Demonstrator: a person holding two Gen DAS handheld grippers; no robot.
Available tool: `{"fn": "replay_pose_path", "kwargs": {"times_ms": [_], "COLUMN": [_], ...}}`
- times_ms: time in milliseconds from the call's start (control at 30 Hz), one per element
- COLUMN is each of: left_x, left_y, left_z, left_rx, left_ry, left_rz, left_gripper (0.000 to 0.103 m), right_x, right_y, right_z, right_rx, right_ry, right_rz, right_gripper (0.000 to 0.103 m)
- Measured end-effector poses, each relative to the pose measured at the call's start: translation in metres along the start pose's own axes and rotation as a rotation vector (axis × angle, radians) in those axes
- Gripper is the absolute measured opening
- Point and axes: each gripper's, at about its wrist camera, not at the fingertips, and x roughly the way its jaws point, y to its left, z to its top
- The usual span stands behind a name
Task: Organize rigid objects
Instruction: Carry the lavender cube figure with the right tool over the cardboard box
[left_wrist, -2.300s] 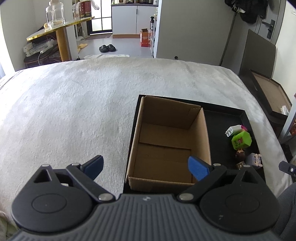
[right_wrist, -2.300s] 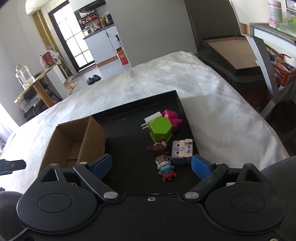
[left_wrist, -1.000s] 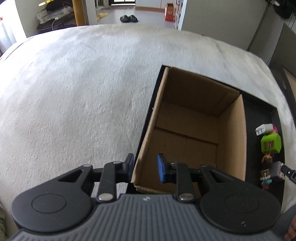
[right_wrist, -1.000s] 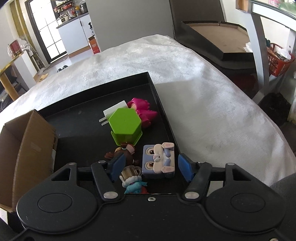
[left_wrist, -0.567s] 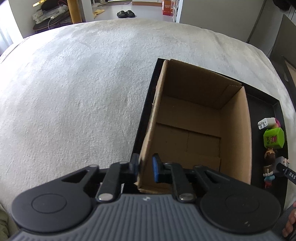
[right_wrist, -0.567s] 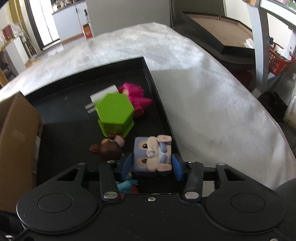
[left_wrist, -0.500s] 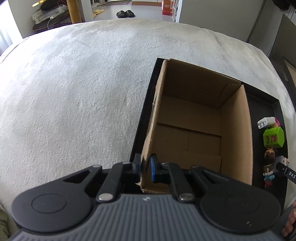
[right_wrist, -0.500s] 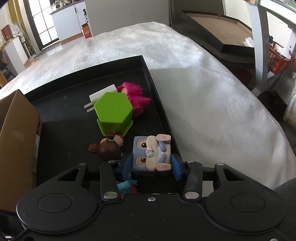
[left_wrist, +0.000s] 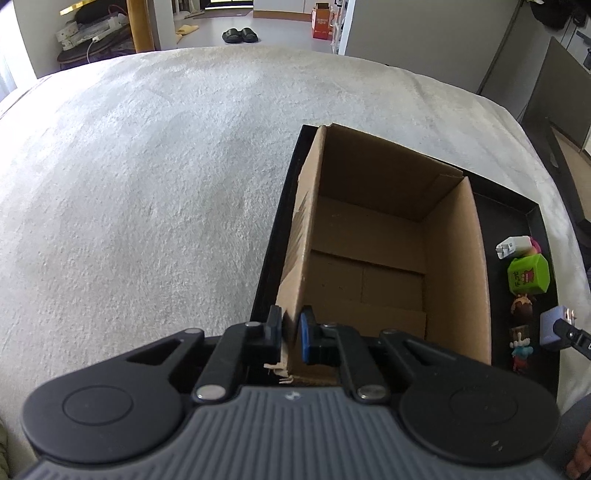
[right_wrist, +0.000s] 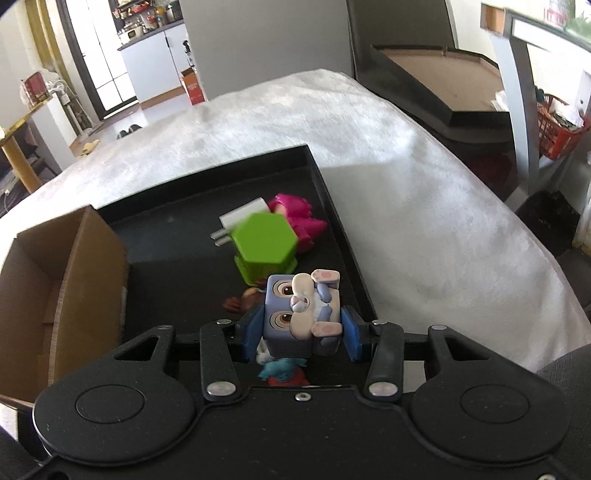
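Cardboard box (left_wrist: 388, 258) stands in the black tray (left_wrist: 532, 218); your left gripper (left_wrist: 291, 338) has its fingers nearly together, pinching the box's near-left wall. Hold that wall steady. Your right gripper (right_wrist: 301, 334) clamps the blue rabbit cube (right_wrist: 301, 317) above the tray's toys; carry it level over the right wall, release low inside.

Cardboard box (left_wrist: 388, 258) sits on the tray's (left_wrist: 517, 199) left part, toys (left_wrist: 528, 275) along its right edge
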Motion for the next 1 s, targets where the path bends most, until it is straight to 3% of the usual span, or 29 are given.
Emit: {"fn": "replay_pose_path", "kwargs": {"times_ms": [500, 1000], "left_x": [-0.002, 0.0], "left_y": [0.011, 0.022], "left_z": [-0.002, -0.002], "left_rx": [-0.01, -0.055], "left_ry": [0.003, 0.013], "left_rz": [-0.075, -0.116], "left_gripper": [0.009, 0.009], "right_x": [-0.039, -0.046], "right_y": [0.066, 0.133], "right_z": [0.022, 0.029], "right_rx": [-0.093, -0.184], "right_ry": [-0.052, -0.051], "right_rz": [0.078, 0.129], "right_gripper": [0.044, 0.044]}}
